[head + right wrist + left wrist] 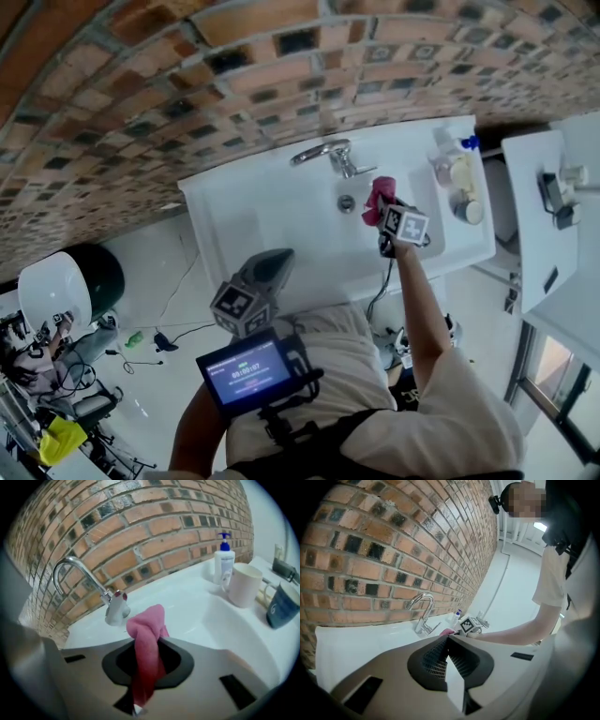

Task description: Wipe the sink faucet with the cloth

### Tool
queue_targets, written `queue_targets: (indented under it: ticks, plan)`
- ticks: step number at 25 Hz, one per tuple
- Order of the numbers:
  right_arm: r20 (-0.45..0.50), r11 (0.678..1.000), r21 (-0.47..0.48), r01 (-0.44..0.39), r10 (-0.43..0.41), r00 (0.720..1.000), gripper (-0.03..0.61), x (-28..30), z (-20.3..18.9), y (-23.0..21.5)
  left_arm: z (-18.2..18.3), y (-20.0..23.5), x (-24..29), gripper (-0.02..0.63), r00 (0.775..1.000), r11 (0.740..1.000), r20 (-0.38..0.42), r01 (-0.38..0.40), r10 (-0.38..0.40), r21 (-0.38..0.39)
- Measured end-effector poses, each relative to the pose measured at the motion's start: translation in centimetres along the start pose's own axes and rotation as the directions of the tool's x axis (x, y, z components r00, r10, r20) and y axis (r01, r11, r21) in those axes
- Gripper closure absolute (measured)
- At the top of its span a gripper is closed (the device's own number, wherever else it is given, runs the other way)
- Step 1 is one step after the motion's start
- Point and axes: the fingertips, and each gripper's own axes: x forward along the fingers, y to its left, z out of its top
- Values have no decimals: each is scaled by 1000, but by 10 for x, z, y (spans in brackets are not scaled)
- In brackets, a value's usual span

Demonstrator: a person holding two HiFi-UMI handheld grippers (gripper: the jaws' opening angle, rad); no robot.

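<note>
Writing:
- Nothing legible. The pump bottle (224,559) label is blurred.
- The blue mug (282,605) carries a pale mark you can't read.
- The screen (248,372) on your chest rig shows pale figures on blue, too small to make out.
- Only the black-and-white marker squares on the gripper cubes are clear.

Jaws:
- Your right gripper (143,667) is clamped on the pink cloth (146,634). The cloth runs up between the jaws and bunches into a knot above them.
- Your left gripper (450,667) has its jaws together with nothing between them.

Task things:
- In the head view the cloth (378,197) sits right of centre over the white sink (272,202). It is just lower right of the faucet (323,153) and beside the drain.
- Whether cloth and faucet touch cannot be told.
- Your left gripper (267,267) hangs at the sink's near edge, well apart from the faucet.

View differences:
- Only the right gripper view shows the red mark on the faucet (89,590) lever, and a white cup (245,585) between bottle and mug at the right edge.
- Only the left gripper view shows the faucet (421,611) spout arching in profile against the brick wall (393,541), with your right arm reaching in.
- Only the head view shows the drain.
</note>
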Motion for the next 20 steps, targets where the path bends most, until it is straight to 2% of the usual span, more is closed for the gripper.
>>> queue_targets:
  ticks: [6,8,11,15,20]
  plan:
    - [2,978,-14,-207,207,978,517,43,-16,72,-3,-1,-2,620,1000,1000,-9,-16,16,21]
    - [-27,975,-46,-215,214,976,515,58,-19,86,-4,0,-4,620,1000,999,-12,-20,21,29]
    - [-61,976,-111,-185,179,982,515,75,-19,95,-5,1,-7,620,999,999,-10,-33,33,27]
    - [-73,964,-190,-187,177,982,515,72,-13,104,-6,4,-13,620,999,999,0,-47,47,14]
    - [-82,951,-206,-229,216,973,517,55,-7,103,-5,10,-18,620,998,998,21,-58,58,-10]
